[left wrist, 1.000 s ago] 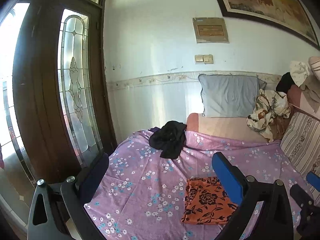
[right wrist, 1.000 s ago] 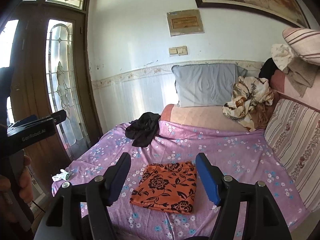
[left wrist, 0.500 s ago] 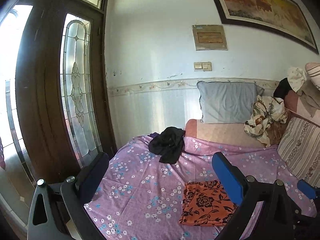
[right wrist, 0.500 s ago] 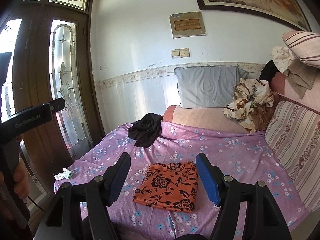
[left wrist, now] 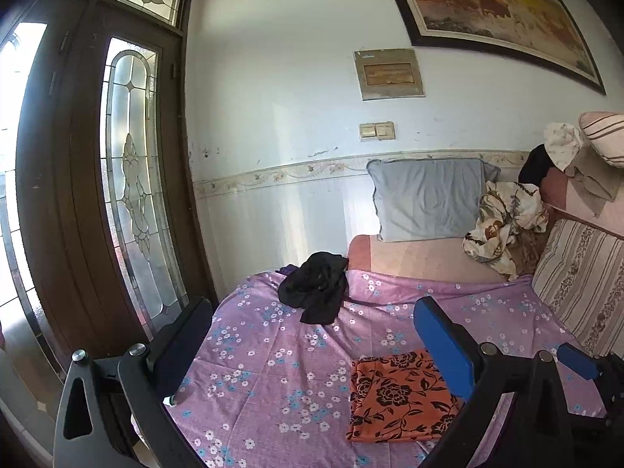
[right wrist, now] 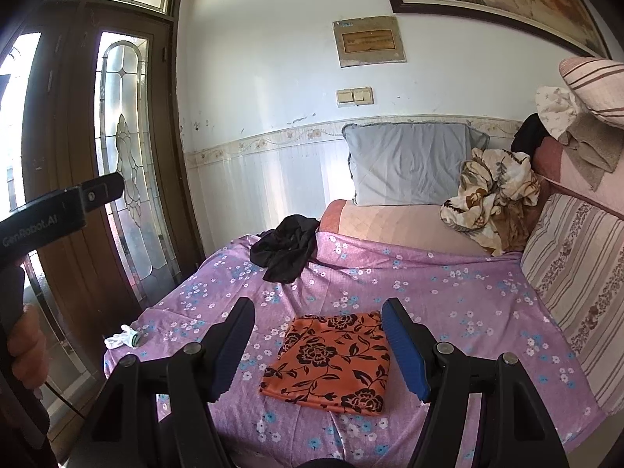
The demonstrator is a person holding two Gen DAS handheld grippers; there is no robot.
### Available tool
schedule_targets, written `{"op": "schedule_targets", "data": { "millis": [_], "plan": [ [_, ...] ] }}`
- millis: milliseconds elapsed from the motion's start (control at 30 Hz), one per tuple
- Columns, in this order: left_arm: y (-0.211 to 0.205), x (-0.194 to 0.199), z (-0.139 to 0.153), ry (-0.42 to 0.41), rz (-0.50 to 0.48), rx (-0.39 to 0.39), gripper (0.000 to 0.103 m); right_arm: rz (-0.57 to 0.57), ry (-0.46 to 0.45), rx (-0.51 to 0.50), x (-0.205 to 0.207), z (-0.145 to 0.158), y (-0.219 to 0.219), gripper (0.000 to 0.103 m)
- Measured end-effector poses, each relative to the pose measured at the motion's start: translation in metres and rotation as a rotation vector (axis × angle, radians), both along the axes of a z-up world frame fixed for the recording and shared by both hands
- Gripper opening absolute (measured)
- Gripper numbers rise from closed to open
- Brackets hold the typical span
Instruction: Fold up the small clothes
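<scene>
Purple floral bedsheet (right wrist: pixel 448 292): orange cloth (right wrist: pixel 331 362) folded near, black garment (right wrist: pixel 286 249) crumpled far left, awaiting folding. Left gripper (left wrist: pixel 312 343), right gripper (right wrist: pixel 318 345) released, empty, hovering.

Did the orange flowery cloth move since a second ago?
No. The folded orange flowery cloth lies on the same patch of the purple flowered sheet, just as far in front of the black garment. Only the cameras shifted a little.
</scene>
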State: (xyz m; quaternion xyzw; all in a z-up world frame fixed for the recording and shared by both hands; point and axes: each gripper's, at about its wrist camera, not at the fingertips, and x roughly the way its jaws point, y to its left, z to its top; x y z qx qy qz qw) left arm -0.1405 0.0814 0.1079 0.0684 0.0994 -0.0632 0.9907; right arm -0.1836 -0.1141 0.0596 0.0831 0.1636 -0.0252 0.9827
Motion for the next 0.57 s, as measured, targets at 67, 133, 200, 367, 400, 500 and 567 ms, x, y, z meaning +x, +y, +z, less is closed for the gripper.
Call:
{"op": "schedule_targets", "data": {
  "millis": [67, 133, 200, 367, 400, 500, 567],
  "plan": [
    [0.0, 0.004, 0.0, 0.003, 0.0, 0.0, 0.103, 0.002, -0.003, 0.005, 0.003, 0.001, -0.001, 0.071],
    [0.0, 0.008, 0.001, 0.01, 0.0, 0.0, 0.103, 0.002, -0.007, 0.009, 0.007, 0.002, -0.001, 0.071],
    [-0.001, 0.012, 0.0, 0.014, 0.001, 0.0, 0.103, 0.007, -0.005, 0.012, 0.012, 0.003, -0.002, 0.071],
    [-0.004, 0.027, -0.003, 0.037, 0.0, 0.002, 0.103, 0.023, 0.008, 0.017, 0.027, 0.002, -0.001, 0.071],
    [-0.004, 0.03, -0.004, 0.042, -0.002, -0.001, 0.103, 0.027, 0.014, 0.016, 0.032, 0.001, 0.0, 0.071],
    [-0.005, 0.044, -0.01, 0.058, -0.035, -0.016, 0.103, 0.038, 0.034, 0.024, 0.045, -0.005, -0.002, 0.071],
    [-0.004, 0.063, -0.018, 0.088, -0.036, -0.035, 0.103, 0.041, 0.05, 0.035, 0.057, -0.013, -0.01, 0.071]
  ]
}}
